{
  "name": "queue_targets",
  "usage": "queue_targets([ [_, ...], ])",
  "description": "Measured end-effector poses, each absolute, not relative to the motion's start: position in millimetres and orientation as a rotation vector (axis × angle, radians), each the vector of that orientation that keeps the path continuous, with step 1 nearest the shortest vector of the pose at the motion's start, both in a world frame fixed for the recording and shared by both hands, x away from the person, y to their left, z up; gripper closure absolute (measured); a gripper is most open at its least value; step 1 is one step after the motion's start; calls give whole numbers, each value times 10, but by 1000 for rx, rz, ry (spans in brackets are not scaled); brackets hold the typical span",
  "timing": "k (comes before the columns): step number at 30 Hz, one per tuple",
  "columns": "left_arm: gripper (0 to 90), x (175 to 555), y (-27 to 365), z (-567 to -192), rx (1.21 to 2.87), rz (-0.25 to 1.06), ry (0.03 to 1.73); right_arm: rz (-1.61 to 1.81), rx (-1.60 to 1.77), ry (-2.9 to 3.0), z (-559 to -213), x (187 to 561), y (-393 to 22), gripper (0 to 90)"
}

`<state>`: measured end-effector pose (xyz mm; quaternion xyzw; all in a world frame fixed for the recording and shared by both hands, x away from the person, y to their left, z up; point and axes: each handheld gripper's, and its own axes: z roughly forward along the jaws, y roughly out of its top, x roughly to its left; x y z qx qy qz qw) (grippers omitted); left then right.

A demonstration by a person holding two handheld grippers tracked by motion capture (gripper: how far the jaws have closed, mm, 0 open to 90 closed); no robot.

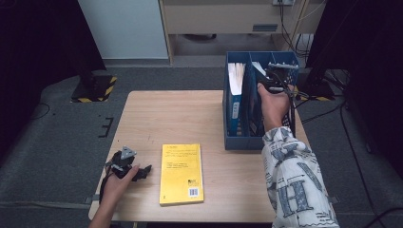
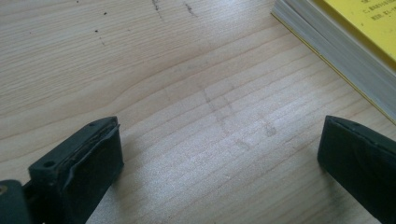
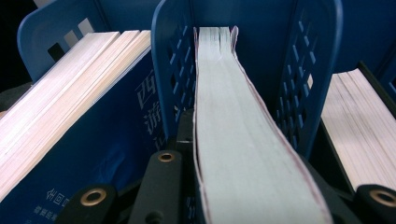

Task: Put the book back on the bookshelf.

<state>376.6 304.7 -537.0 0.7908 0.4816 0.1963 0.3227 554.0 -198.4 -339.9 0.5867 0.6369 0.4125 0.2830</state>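
Book point(image 3: 243, 154) clamped edge-up in the right gripper point(image 3: 247, 205), jaws closed tight on its sides, page block facing the camera, standing inside the middle slot of the blue file rack point(image 3: 322, 70). Seen from the high view, rack point(image 1: 233, 142) at the right rear of the tabletop point(image 1: 176, 118), right gripper point(image 1: 274, 81) down in it from above, hand wrapped round the body.

Judged to be the seating of this book in its compartment. To do it well: keep the book parallel to the two perforated dividers, neither cover rubbing; lower straight, no twist of the wrist; feel for the bottom edge landing on the rack floor before easing the grip. Release only once weight is taken by the rack, then lift straight up so the jaws do not drag the covers back out. Watch the loose front cover curling at the far end — liable to catch on the divider if tilted.

Neighbours: blue-covered book point(image 3: 93, 126) leaning in the slot to one side, another pale page block point(image 3: 359, 135) in the slot to the other. Both apart from the held book, dividers between.

Farther out: yellow book point(image 1: 181, 173) flat near the front edge, probably next in line. Left gripper point(image 1: 127, 167) resting low just beside it, seen up close point(image 2: 219, 154) with jaws wide apart, nothing between them but bare wood, corner of the yellow book point(image 2: 355, 42) at the upper right. Best left parked there, clear of the rack.
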Motion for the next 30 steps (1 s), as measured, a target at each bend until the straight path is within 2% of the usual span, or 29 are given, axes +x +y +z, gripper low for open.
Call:
queue_targets([
  [30, 0, 3772, 3041, -5369, 2082, 515, 1260, 1082, 1539, 1745, -3413, 5432, -1945, 732],
])
